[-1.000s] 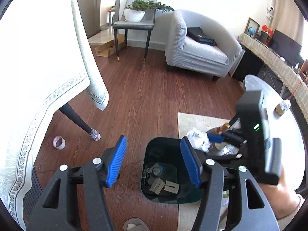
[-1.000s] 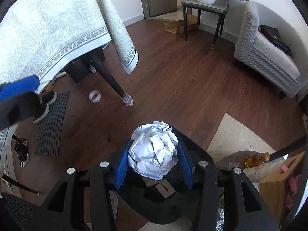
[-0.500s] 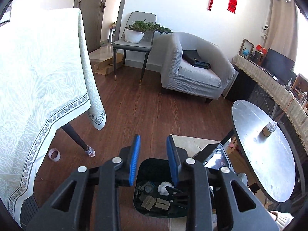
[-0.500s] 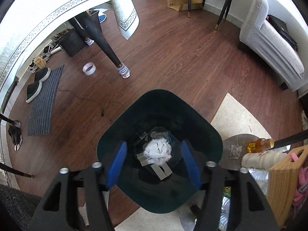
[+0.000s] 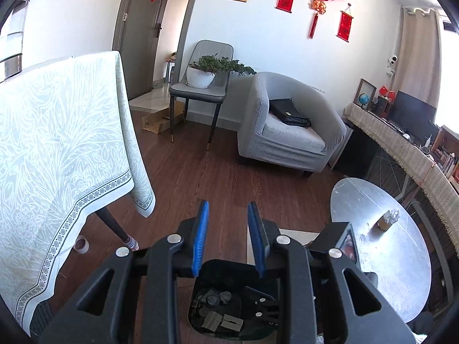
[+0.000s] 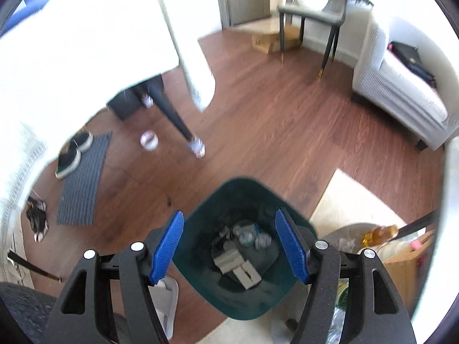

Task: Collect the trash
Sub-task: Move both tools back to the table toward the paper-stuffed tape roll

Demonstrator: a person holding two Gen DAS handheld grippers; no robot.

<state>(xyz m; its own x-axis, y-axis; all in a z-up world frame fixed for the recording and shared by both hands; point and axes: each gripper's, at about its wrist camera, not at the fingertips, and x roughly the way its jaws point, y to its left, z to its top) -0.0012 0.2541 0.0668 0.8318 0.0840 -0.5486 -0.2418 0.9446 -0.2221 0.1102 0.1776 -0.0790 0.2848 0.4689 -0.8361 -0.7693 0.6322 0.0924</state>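
The right wrist view is smeared by motion, so the scraps at the bottom of the dark green trash bin (image 6: 243,246) are hard to sort: a few pale crumpled wads (image 6: 262,239) and two or three flat grey card pieces (image 6: 229,258) show, but an exact count cannot be made. The right tool (image 6: 231,243) hangs over the bin with its two blue pads wide apart and nothing between them. From the left wrist view the bin (image 5: 229,301) is largely covered by the left tool's black frame, and only part of its inside shows between the arms. The left tool (image 5: 229,238) has its two blue pads parted by a narrow gap, holding nothing. A black piece of the other rig (image 5: 335,238) juts in at the right, cut off by the frame. One round silver surface (image 5: 381,252) stands to the right, carrying one small box with crumpled paper (image 5: 388,219) in it. One roll of tape (image 5: 81,243) lies on the wooden floor beside the one visible leg of the cloth-covered surface (image 5: 57,149). One grey armchair (image 5: 287,132) holds one black bag (image 5: 289,113); one chair (image 5: 203,86) carries one potted plant (image 5: 206,71).
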